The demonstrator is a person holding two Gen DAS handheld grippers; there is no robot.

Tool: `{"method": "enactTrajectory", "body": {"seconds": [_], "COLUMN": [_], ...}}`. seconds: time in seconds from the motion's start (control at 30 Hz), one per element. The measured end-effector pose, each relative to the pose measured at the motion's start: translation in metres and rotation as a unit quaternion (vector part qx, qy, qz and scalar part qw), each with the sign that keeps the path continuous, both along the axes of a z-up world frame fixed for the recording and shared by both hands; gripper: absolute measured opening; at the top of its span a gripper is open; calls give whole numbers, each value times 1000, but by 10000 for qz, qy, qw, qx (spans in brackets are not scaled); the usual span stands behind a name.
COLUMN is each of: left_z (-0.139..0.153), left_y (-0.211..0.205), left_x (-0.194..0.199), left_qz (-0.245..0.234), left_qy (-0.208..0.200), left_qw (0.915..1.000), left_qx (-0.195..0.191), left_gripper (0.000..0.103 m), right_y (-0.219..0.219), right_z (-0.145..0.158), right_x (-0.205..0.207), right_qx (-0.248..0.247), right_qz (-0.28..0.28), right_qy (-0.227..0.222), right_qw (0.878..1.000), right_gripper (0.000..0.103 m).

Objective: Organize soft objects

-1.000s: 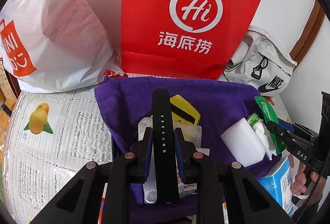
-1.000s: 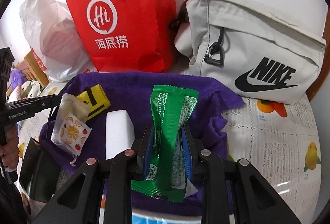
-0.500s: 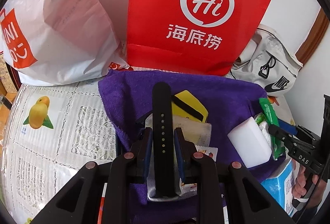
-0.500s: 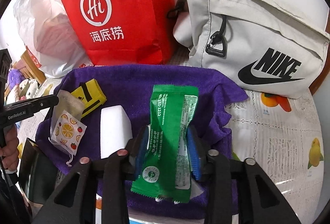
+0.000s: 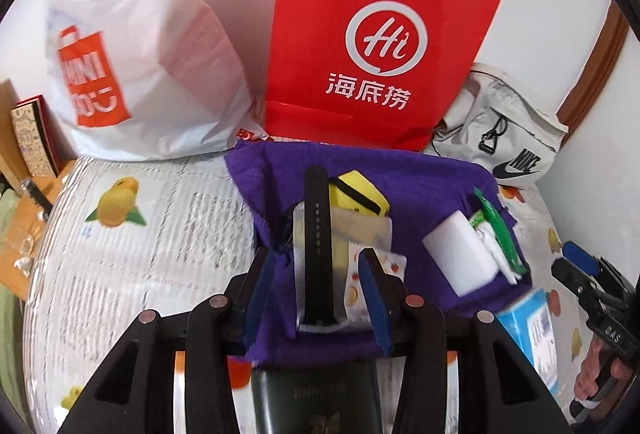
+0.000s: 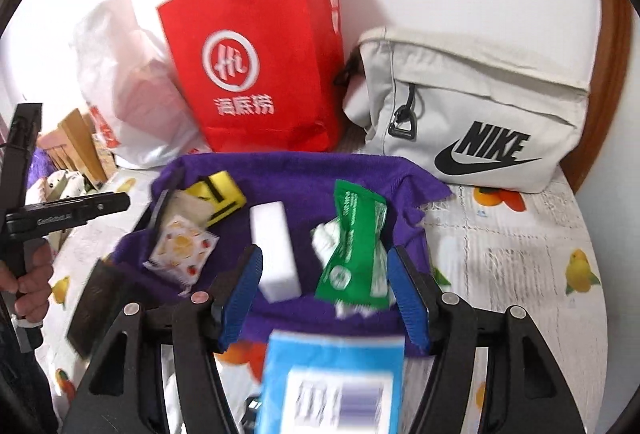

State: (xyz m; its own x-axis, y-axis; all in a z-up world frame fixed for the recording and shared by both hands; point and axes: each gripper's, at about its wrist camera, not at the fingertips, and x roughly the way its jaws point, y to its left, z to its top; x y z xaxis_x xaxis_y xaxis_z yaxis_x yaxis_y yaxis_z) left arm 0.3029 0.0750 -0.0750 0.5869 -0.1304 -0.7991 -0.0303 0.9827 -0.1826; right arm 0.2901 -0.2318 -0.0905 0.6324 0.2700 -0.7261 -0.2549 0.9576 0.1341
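Note:
A purple cloth (image 5: 420, 186) (image 6: 304, 178) lies spread on the table. On it are a yellow item (image 5: 360, 196), a white sponge block (image 6: 276, 250), a fruit-print sachet (image 6: 182, 246), a black strap (image 5: 316, 242) and a green packet (image 6: 356, 234). The jaws of my left gripper (image 5: 316, 268) are opening. The strap rests between them on the sachets, clear of both pads. My right gripper (image 6: 324, 266) is opening too, and the green packet lies loose on the cloth between its blue pads.
A red paper bag (image 5: 380, 34), a white plastic bag (image 5: 132, 34) and a grey Nike bag (image 6: 472, 114) stand against the wall behind the cloth. A blue tissue pack (image 6: 332, 382) and a dark booklet (image 5: 316, 398) lie at the near edge. A fruit-print table cover (image 6: 520, 254) stretches to the right.
Both grippers let go and opened, then drew back and up. The black strap and the green packet now lie loose on the purple cloth.

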Motion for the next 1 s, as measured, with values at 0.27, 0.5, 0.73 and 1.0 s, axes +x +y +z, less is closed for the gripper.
{"method": "enactTrajectory", "body": {"seconds": [0.27, 0.5, 0.73, 1.0], "left_z": [19, 19, 8, -5], "left_y": [-4, -4, -2, 5], "left_x": [-57, -109, -139, -147], "left_qz": [-40, -60, -159, -322], "left_qy": [-97, -163, -164, -157], "left_qw": [9999, 9994, 9991, 9985], "left_qx": [-115, -292, -357, -409], "left_gripper": [42, 42, 42, 42], "right_y": [5, 20, 46, 70], "right_z": [11, 0, -34, -72], "right_x": [-74, -148, -183, -170], "right_qx": [84, 22, -38, -788], "right_qz": [3, 232, 487, 120], "right_qy": [-28, 64, 198, 145], "right_qw": [10000, 9997, 9986, 9967], "right_gripper": [55, 47, 45, 34]}}
